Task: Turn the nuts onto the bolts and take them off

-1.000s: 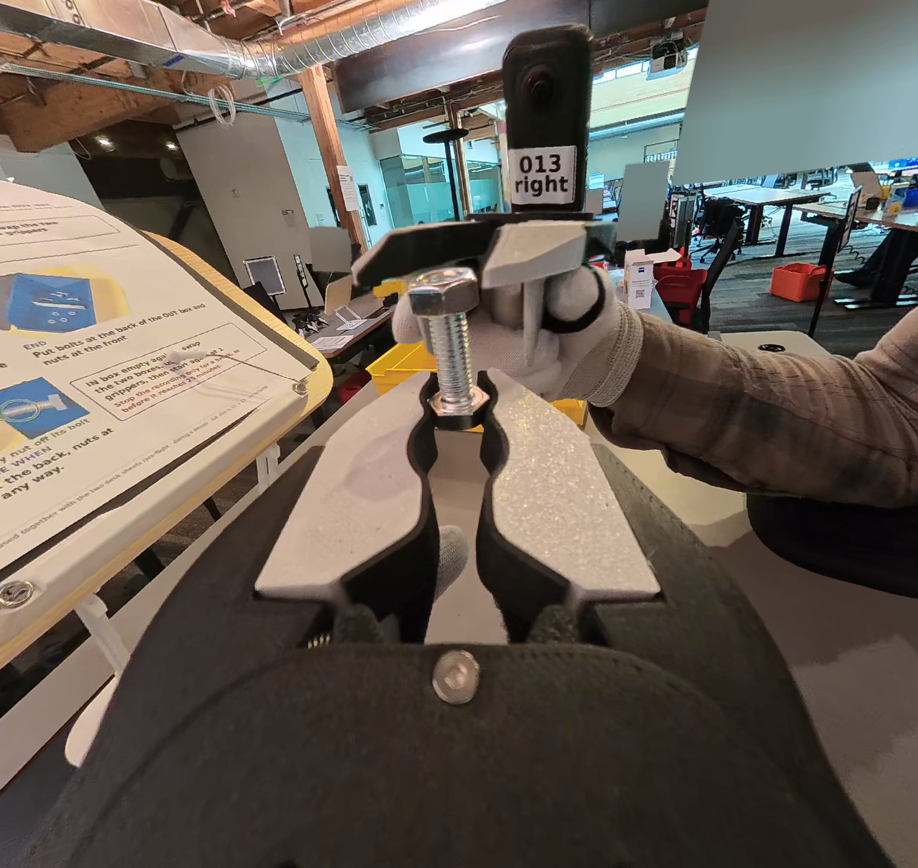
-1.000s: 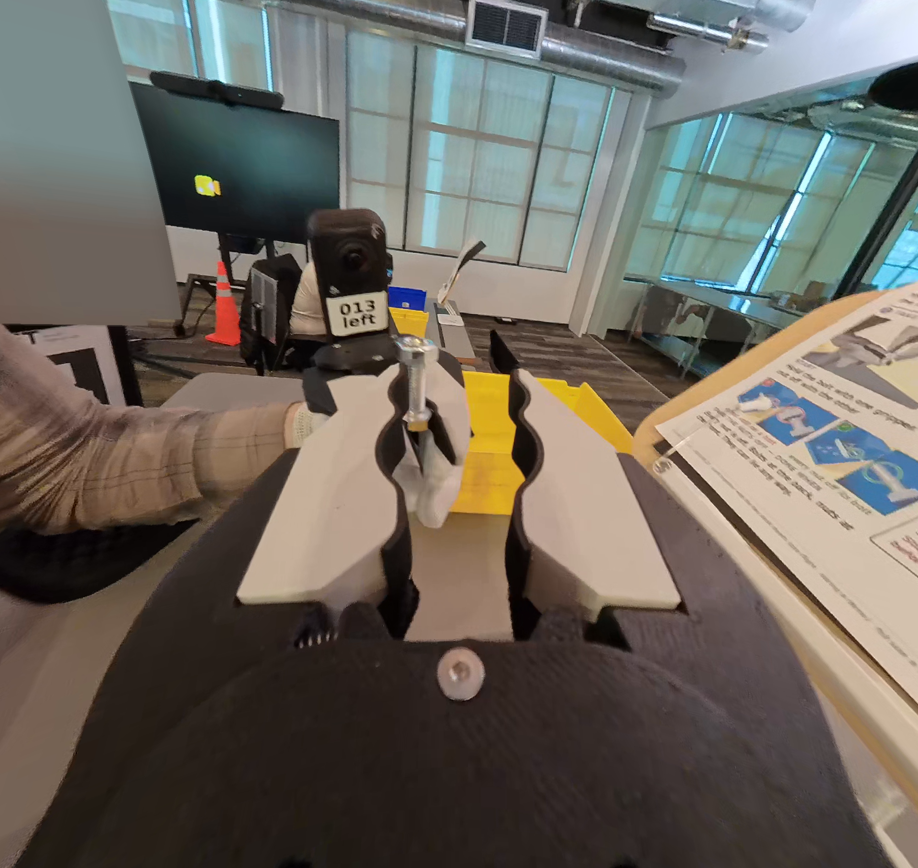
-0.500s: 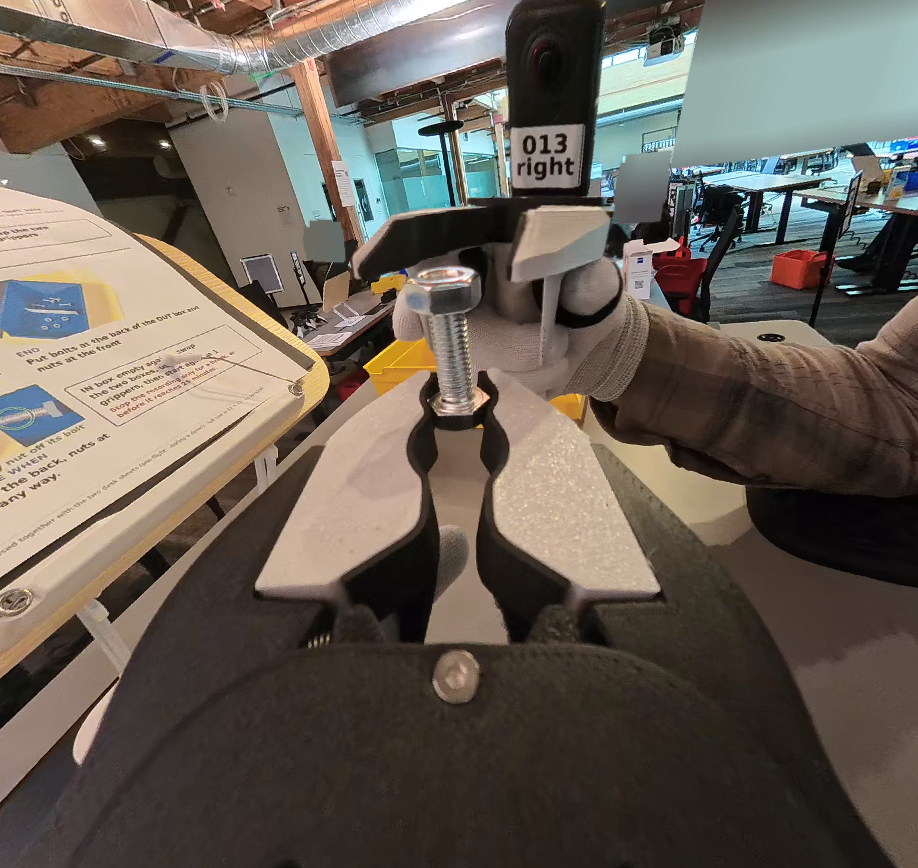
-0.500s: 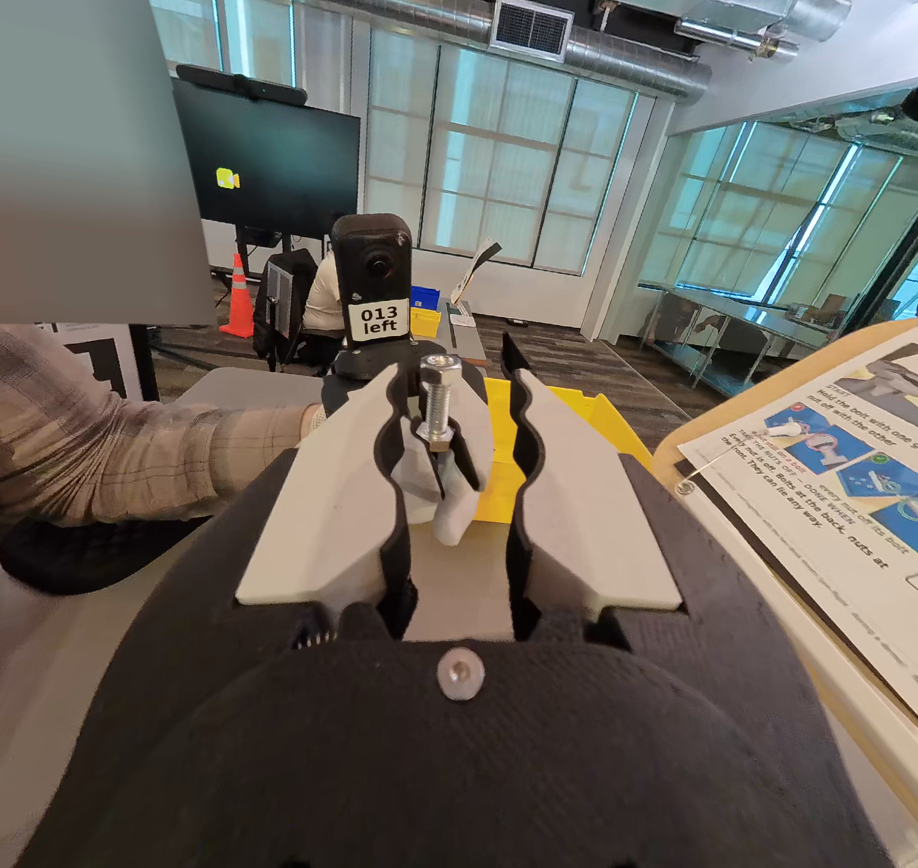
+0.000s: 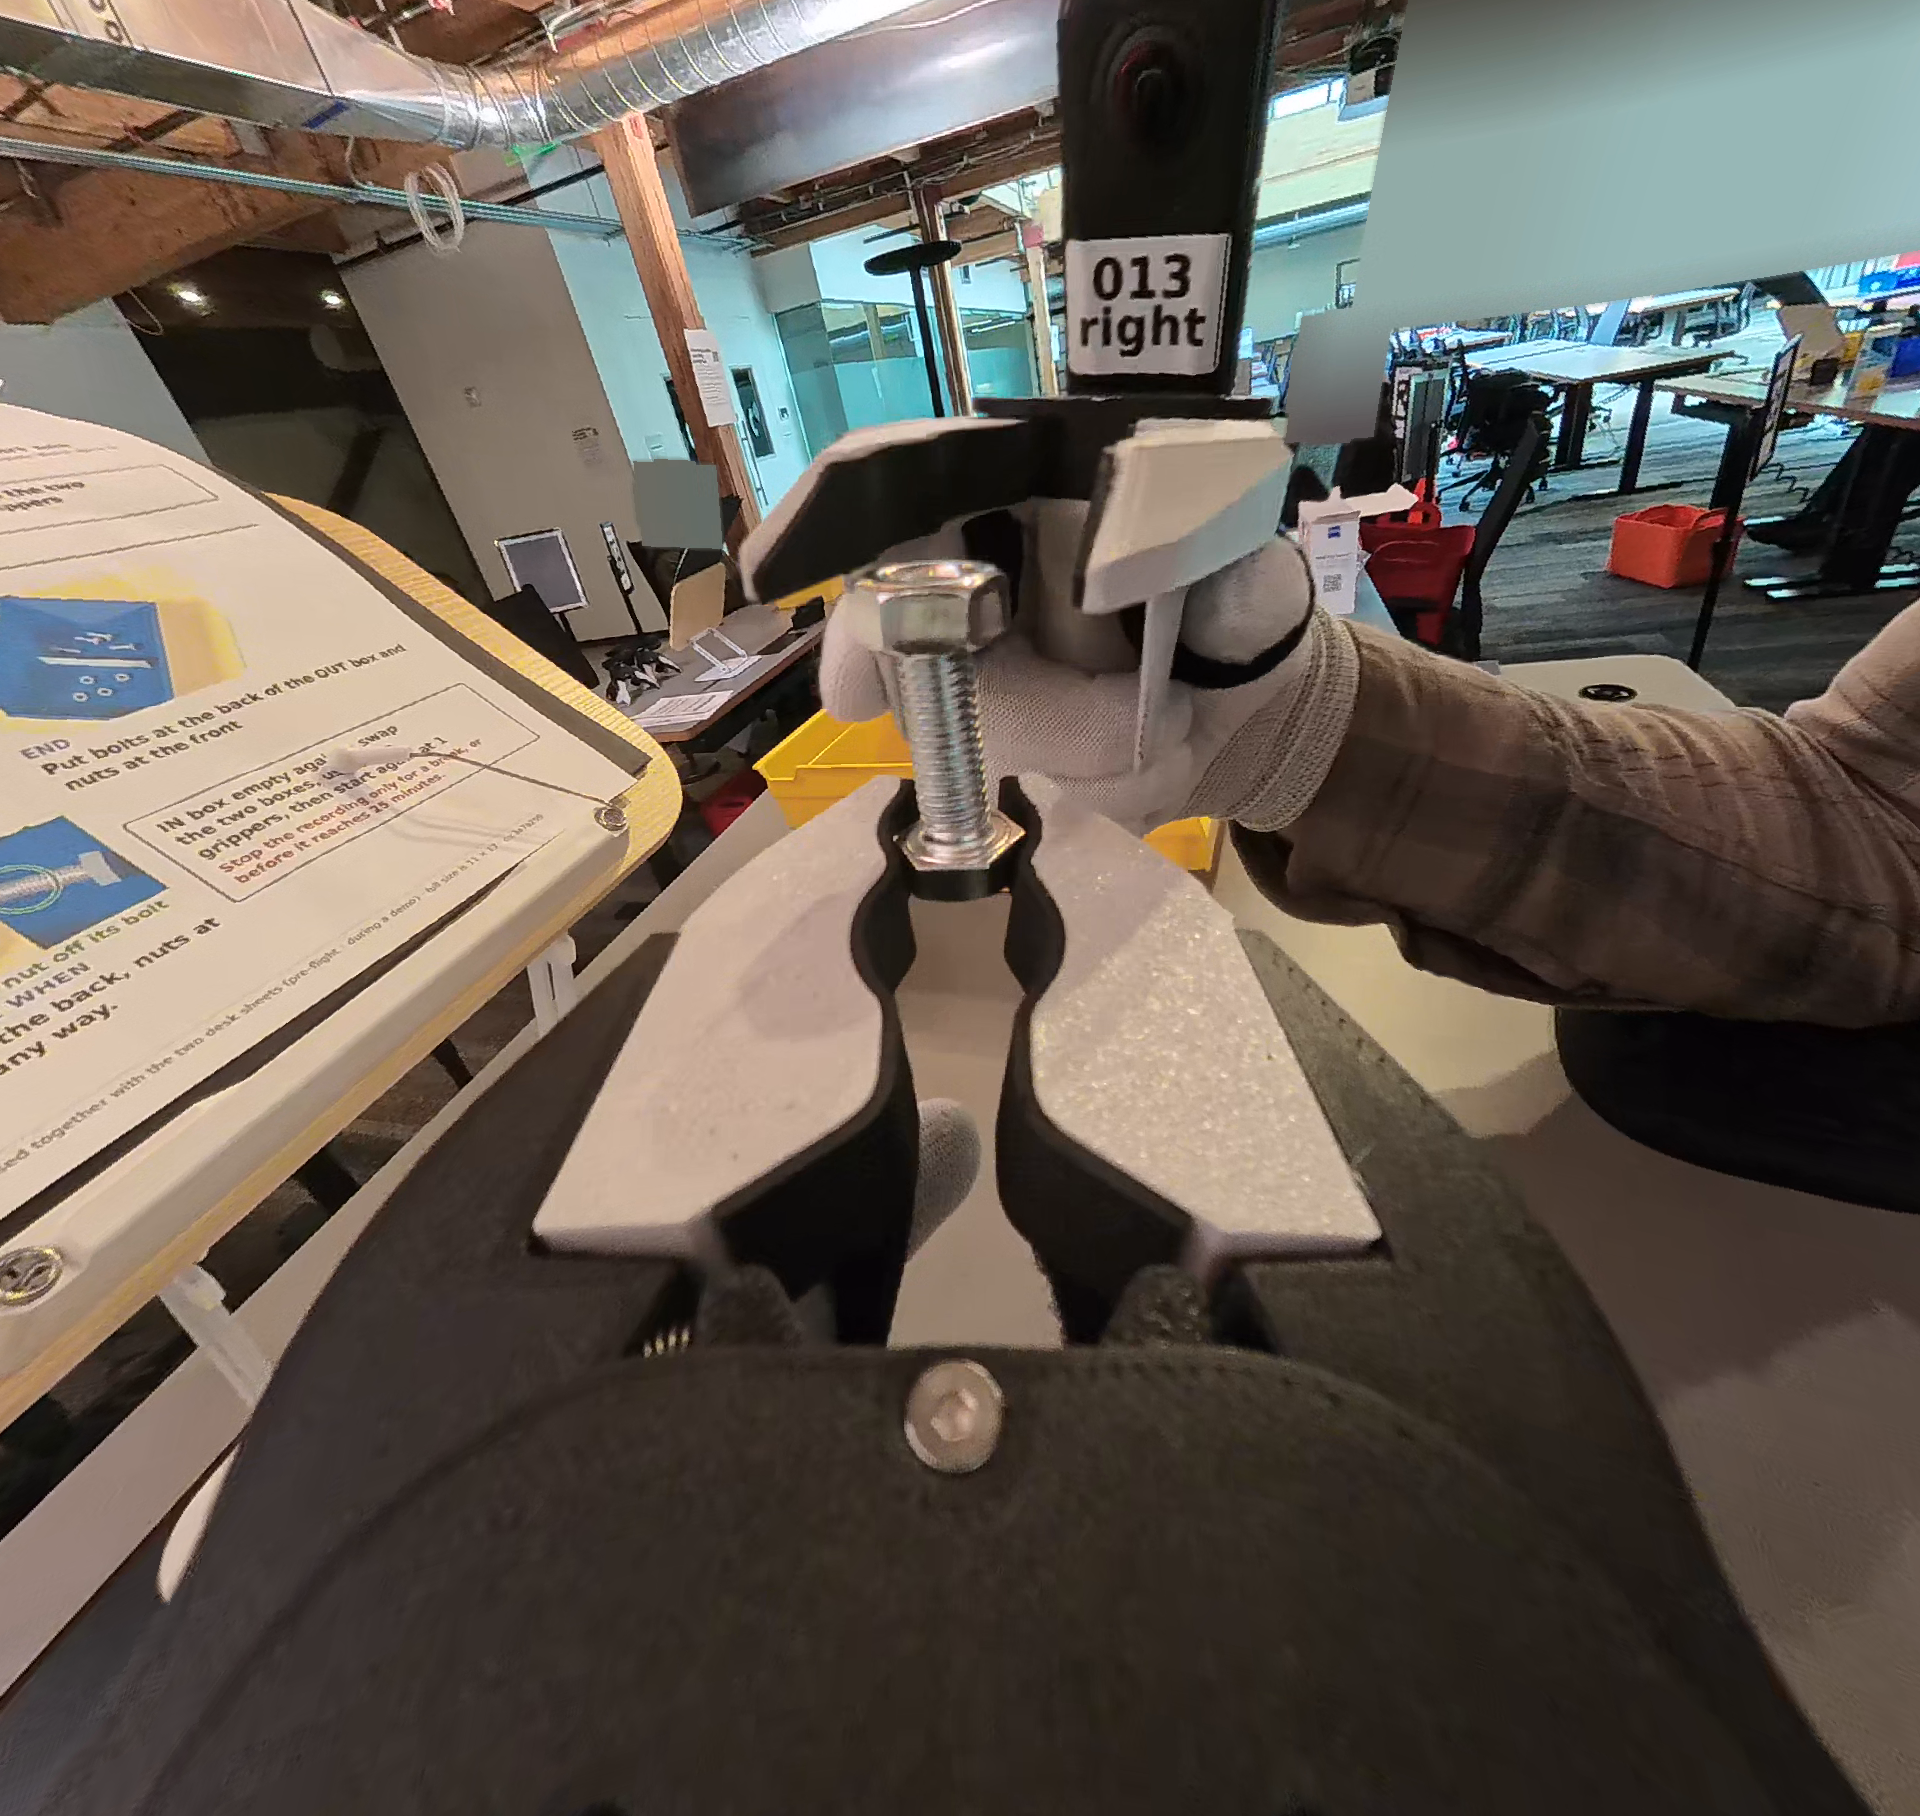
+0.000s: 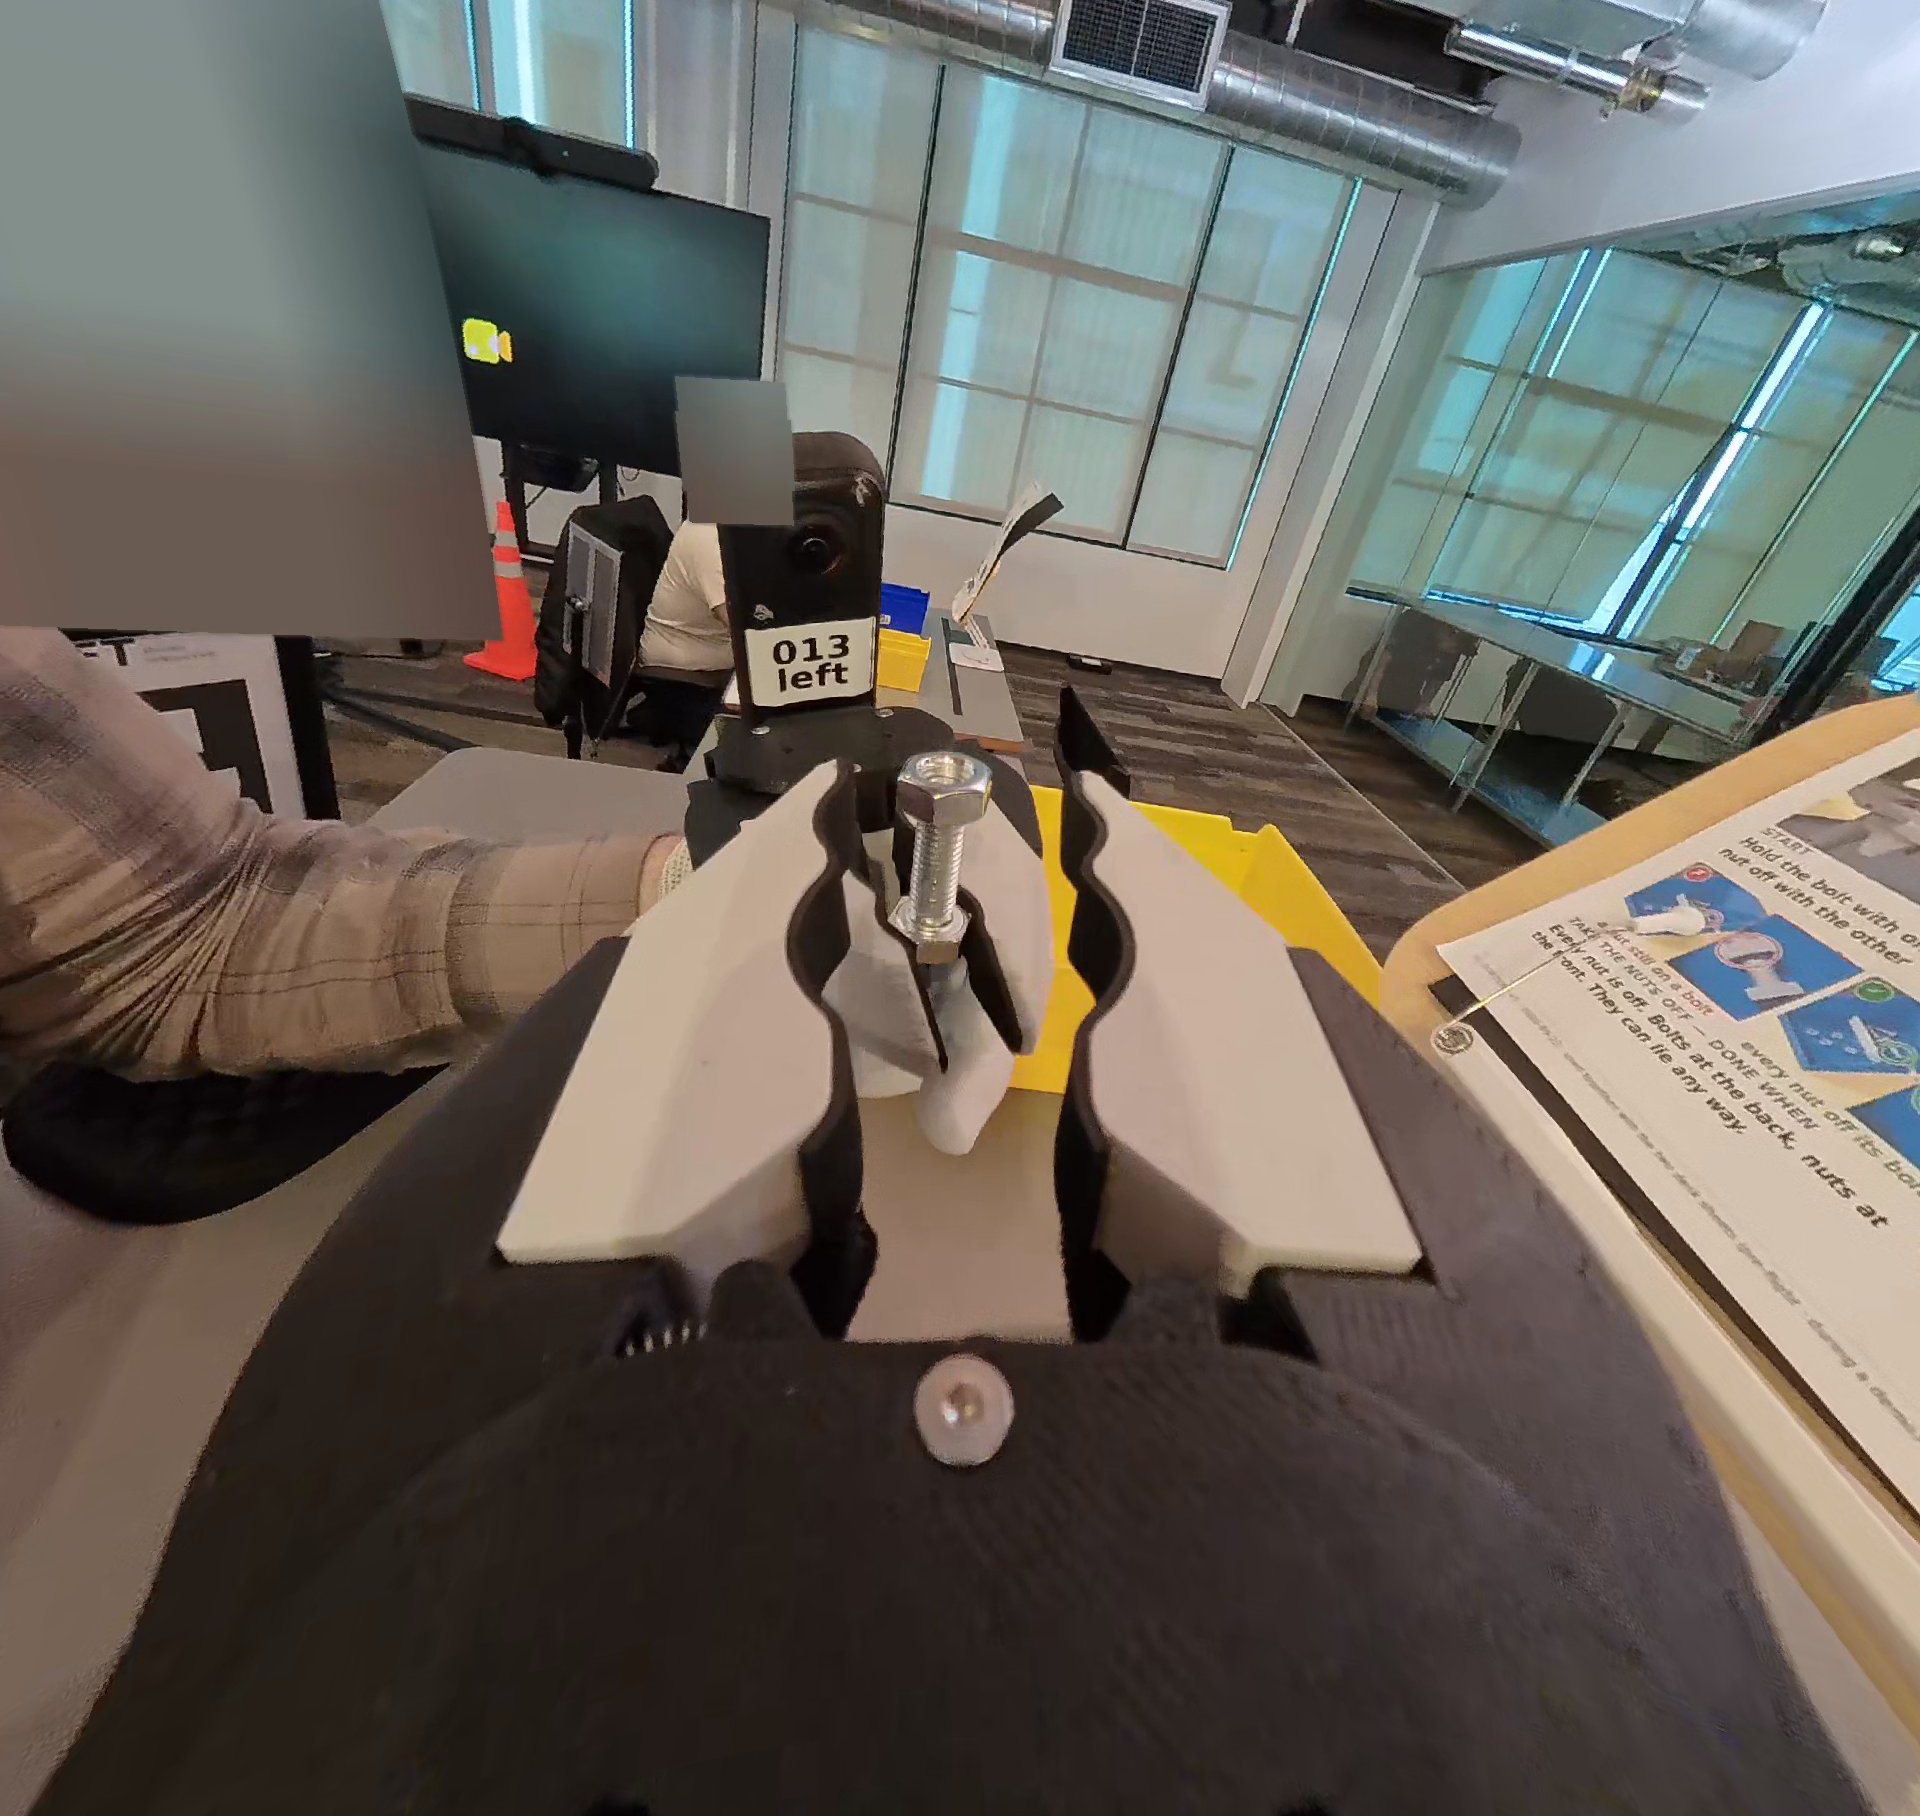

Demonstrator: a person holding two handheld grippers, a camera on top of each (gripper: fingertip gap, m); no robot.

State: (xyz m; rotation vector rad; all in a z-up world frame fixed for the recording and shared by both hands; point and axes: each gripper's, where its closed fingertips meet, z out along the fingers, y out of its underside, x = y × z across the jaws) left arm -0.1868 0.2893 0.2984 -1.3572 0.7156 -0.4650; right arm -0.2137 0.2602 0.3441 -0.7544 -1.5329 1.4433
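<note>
Our left gripper (image 5: 958,857) is clamped on the nut (image 5: 960,847), fingertips pinching it, and the bolt (image 5: 935,706) stands upright out of it, head on top. Our right gripper (image 6: 956,909) gapes wide and holds nothing; the bolt (image 6: 935,857) sits between its fingers, touching neither that we can see. Just past it we see a yellow bin (image 6: 1195,873) on the pale desk (image 6: 966,1216). An instruction board (image 5: 260,779) leans close by, and an open office with windows lies behind.
</note>
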